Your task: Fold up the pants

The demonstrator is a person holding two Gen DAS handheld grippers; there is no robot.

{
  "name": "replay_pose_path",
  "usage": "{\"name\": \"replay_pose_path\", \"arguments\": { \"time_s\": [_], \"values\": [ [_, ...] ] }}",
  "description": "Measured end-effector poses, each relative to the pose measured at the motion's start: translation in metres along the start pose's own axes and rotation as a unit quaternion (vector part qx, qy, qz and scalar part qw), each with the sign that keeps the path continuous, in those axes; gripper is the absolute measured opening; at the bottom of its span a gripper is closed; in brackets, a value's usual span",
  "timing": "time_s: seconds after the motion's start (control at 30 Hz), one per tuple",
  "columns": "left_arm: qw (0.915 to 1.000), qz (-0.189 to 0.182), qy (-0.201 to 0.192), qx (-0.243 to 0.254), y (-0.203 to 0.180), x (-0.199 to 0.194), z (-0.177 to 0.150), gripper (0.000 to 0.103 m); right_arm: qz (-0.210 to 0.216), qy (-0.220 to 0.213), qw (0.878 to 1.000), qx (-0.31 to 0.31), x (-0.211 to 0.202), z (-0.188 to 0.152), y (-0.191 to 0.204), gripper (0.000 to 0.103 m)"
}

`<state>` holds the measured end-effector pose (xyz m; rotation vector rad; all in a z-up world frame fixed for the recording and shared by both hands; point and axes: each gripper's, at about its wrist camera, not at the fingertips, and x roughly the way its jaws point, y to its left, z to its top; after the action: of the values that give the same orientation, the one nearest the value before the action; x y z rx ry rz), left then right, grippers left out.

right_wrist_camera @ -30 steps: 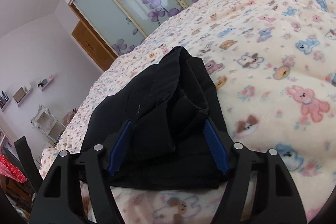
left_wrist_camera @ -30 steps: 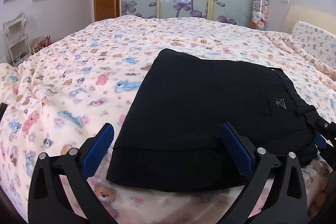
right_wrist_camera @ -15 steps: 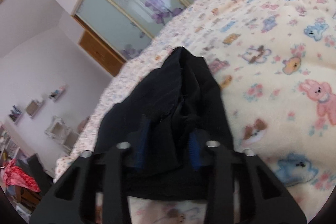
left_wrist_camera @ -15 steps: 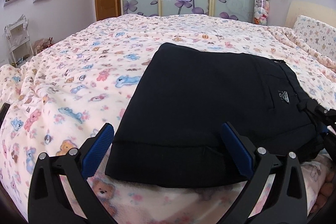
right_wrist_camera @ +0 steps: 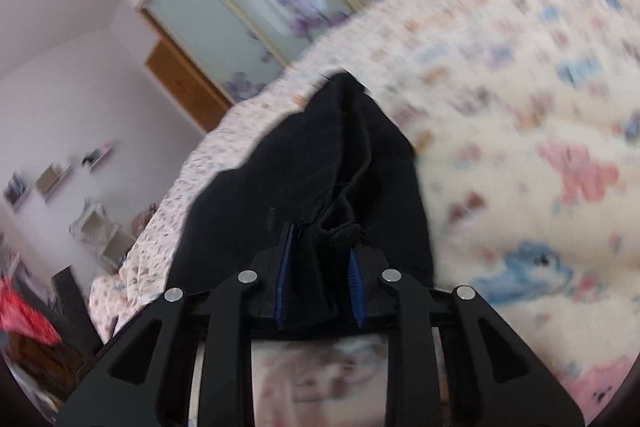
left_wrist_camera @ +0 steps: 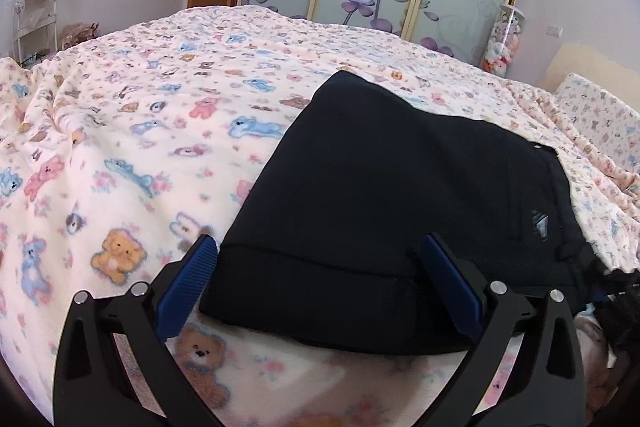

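Pants (left_wrist_camera: 400,187) lie folded on the teddy blanket (left_wrist_camera: 120,147). Right gripper (right_wrist_camera: 320,255), wide a second ago, is closing on the bunched waistband at 6 o'clock. Left gripper (left_wrist_camera: 320,259) gapes around the hem, gripping nothing, so a lift looks likely.

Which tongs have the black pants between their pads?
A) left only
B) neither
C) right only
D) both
D: the right tongs are closing on bunched fabric of the black pants, while the left tongs stand wide open astride the near folded edge, not pressing it.
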<state>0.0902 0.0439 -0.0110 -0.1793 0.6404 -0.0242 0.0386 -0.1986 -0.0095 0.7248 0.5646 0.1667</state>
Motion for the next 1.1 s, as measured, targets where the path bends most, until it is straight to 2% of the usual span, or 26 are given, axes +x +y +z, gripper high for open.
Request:
{"name": "replay_pose_path", "arguments": {
  "time_s": [0.1, 0.17, 0.23, 0.3, 0.4, 0.47, 0.6, 0.67, 0.73, 0.8, 0.9, 0.93, 1.03, 1.1],
  "values": [
    [0.9999, -0.013, -0.004, -0.011, 0.005, -0.007, 0.0, 0.101, -0.011, 0.008, 1.0, -0.016, -0.004, 0.003, 0.006, 0.034],
    [0.9994, -0.024, -0.01, -0.022, 0.011, -0.014, 0.001, 0.101, -0.024, -0.003, 0.999, -0.022, -0.012, 0.005, 0.009, 0.044],
    [0.9986, -0.035, -0.026, -0.03, 0.015, -0.019, 0.003, 0.101, -0.053, -0.055, 0.996, -0.047, -0.033, 0.007, 0.015, 0.053],
    [0.9979, -0.043, -0.037, -0.032, 0.015, -0.023, 0.005, 0.101, -0.053, -0.09, 0.991, -0.079, -0.044, 0.016, 0.025, 0.055],
    [0.998, -0.044, -0.044, -0.011, 0.004, -0.021, 0.012, 0.101, -0.024, -0.049, 0.989, -0.138, -0.024, 0.033, 0.05, 0.056],
    [0.9978, -0.04, -0.05, 0.018, -0.01, -0.018, 0.017, 0.101, -0.009, -0.016, 0.986, -0.168, -0.003, 0.041, 0.068, 0.062],
    [0.9957, -0.022, -0.047, 0.077, -0.035, -0.01, 0.022, 0.101, 0.001, 0.022, 0.983, -0.18, 0.033, 0.048, 0.08, 0.069],
    [0.9925, -0.017, -0.034, 0.116, -0.05, -0.002, 0.019, 0.101, -0.019, 0.044, 0.985, -0.169, 0.051, 0.051, 0.071, 0.07],
    [0.9896, -0.013, -0.016, 0.143, -0.059, 0.006, 0.015, 0.101, -0.059, 0.067, 0.983, -0.158, 0.068, 0.048, 0.052, 0.068],
    [0.9876, -0.01, -0.001, 0.157, -0.064, 0.013, 0.009, 0.101, -0.065, 0.071, 0.985, -0.141, 0.075, 0.044, 0.036, 0.057],
    [0.986, -0.004, 0.003, 0.167, -0.068, 0.016, 0.005, 0.101, -0.053, 0.065, 0.988, -0.127, 0.065, 0.044, 0.033, 0.055],
    [0.9864, -0.006, 0.004, 0.164, -0.065, 0.016, 0.004, 0.101, -0.05, 0.058, 0.989, -0.123, 0.06, 0.045, 0.036, 0.056],
    [0.9886, -0.017, 0.009, 0.149, -0.058, 0.019, 0.006, 0.101, 0.015, 0.028, 0.994, -0.102, 0.045, 0.056, 0.046, 0.065],
    [0.989, -0.021, 0.011, 0.146, -0.056, 0.019, 0.007, 0.101, 0.035, 0.033, 0.994, -0.094, 0.051, 0.065, 0.052, 0.072]
  ]
}}
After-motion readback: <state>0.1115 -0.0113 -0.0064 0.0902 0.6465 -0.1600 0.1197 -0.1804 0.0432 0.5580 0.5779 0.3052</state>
